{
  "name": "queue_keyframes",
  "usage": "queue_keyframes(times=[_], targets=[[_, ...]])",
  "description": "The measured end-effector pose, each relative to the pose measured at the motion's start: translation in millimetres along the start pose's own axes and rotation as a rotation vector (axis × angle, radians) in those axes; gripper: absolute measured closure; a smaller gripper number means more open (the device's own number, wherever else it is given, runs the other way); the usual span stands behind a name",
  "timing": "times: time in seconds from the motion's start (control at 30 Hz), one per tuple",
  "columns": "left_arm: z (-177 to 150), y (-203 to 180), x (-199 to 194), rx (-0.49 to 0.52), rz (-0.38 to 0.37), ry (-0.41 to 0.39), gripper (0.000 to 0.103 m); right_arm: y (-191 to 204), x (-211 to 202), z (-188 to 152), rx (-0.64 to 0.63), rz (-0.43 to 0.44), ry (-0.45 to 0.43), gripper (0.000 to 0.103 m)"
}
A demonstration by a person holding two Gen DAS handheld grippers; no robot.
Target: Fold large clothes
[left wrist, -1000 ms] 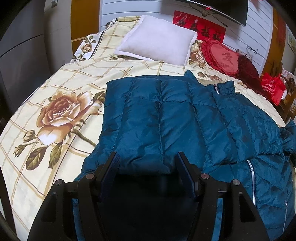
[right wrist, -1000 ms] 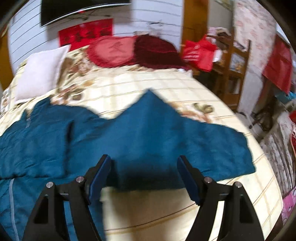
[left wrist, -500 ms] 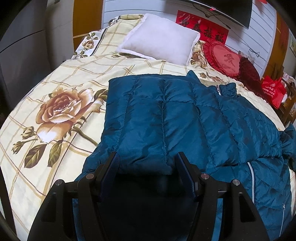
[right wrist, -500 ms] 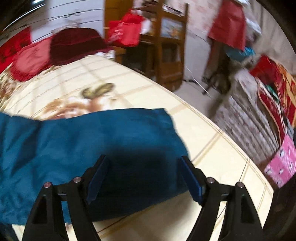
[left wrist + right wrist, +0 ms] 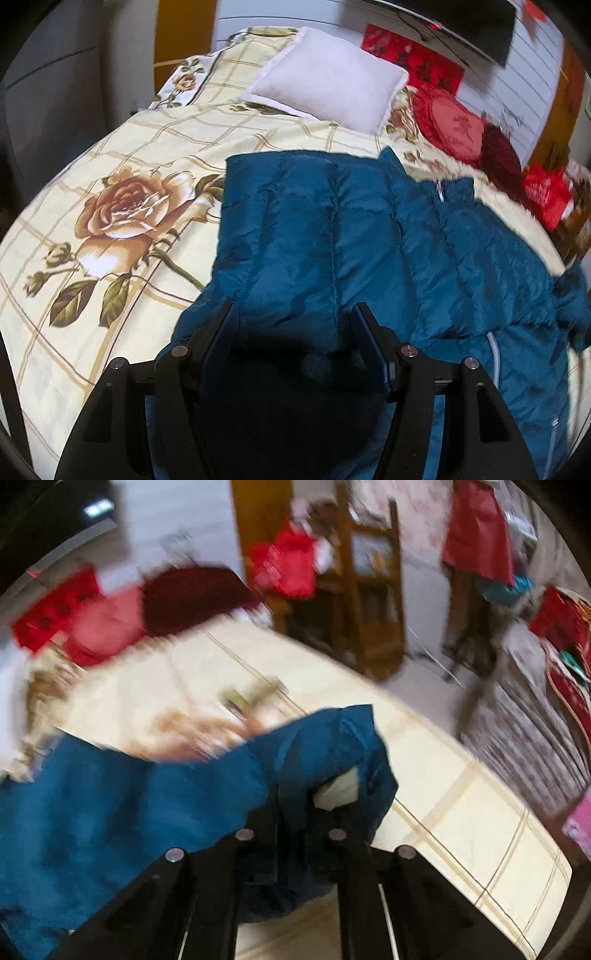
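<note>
- Bedspread (image 5: 110, 155) with a big rose print (image 5: 125, 210) fills the left of the left wrist view; it is cream with a tan grid.
- A white pillow (image 5: 328, 92) lies at the head of the bed, with a red heart cushion (image 5: 452, 123) and a dark red cushion (image 5: 498, 155) beside it to the right.
- The blue quilted jacket (image 5: 332, 229) lies spread on the bed, one side folded over so that a flat panel faces up; its collar and zip show near the cushions.
- The left gripper (image 5: 293, 325) hangs over the jacket's near edge, jaws spread wide with fabric between them but not pinched.
- In the blurred right wrist view, the jacket (image 5: 129, 805) stretches from the left edge toward the middle, its sleeve end bunched and raised off the bedspread (image 5: 461, 812).
- The right gripper (image 5: 295, 805) is clenched on that sleeve end, the jaws close together with blue cloth wrapped around them.
- Farther right stand a wooden chair (image 5: 373, 602) and a red bag (image 5: 284, 565) beside the bed.
</note>
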State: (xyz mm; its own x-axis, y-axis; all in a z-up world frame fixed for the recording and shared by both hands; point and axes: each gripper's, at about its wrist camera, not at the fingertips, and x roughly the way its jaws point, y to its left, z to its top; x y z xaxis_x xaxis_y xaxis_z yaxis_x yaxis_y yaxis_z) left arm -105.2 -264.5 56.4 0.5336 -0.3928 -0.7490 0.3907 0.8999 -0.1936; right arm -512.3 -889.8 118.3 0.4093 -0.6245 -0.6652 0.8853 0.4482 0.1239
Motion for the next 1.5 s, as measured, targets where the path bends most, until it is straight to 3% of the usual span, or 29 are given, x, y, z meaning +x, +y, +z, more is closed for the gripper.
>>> queue_keyframes(times=[0.1,0.23,0.4,0.57,0.73,0.9,0.97,1.03,1.07,1.1,1.37,1.5], targets=[[4.2,8.2,-6.7,-0.051,-0.027,-0.006,0.032,47.9,-47.9,22.3,-0.091,0.094,-0.083,0.094],[8.5,13.3,-12.7,-0.063,-0.01,-0.009,0.032,124.6,-100.1,39.3,-0.221,0.234,-0.149,0.094],[12.8,25.4,-20.7,-0.107,-0.026,-0.019,0.032,234.9,-136.0,33.4,-0.34,0.446,-0.136,0.094],[19.3,40.8,-30.6,-0.146,-0.031,-0.047,0.032,362.9,-140.7,-7.5,-0.441,0.671,-0.002,0.094],[22.8,59.8,-33.3,-0.181,-0.022,-0.056,0.032,477.6,-130.5,-83.5,-0.493,0.855,0.189,0.094],[19.3,70.1,-32.3,-0.176,0.0,-0.061,0.032,555.9,-109.9,-161.8,-0.575,0.897,0.342,0.094],[17.8,70.0,-28.5,-0.156,0.001,-0.047,0.032,570.1,-92.9,-193.5,-0.571,0.908,0.457,0.086],[15.4,70.2,-26.2,-0.161,-0.007,-0.044,0.032,577.9,-71.3,-215.5,-0.548,0.948,0.609,0.062],[15.3,70.3,-25.3,-0.167,-0.019,-0.041,0.032,576.6,-66.3,-222.1,-0.532,0.962,0.643,0.042],[15.5,69.6,-24.7,-0.173,-0.039,-0.037,0.032,571.6,-66.7,-223.1,-0.525,0.98,0.63,0.038],[19.0,45.9,-26.4,-0.182,-0.181,-0.039,0.03,484.1,-105.5,-188.6,-0.497,1.063,0.494,0.034],[15.5,22.1,-24.6,-0.124,-0.189,-0.033,0.03,436.5,-110.0,-166.3,-0.475,1.003,0.443,0.032]])
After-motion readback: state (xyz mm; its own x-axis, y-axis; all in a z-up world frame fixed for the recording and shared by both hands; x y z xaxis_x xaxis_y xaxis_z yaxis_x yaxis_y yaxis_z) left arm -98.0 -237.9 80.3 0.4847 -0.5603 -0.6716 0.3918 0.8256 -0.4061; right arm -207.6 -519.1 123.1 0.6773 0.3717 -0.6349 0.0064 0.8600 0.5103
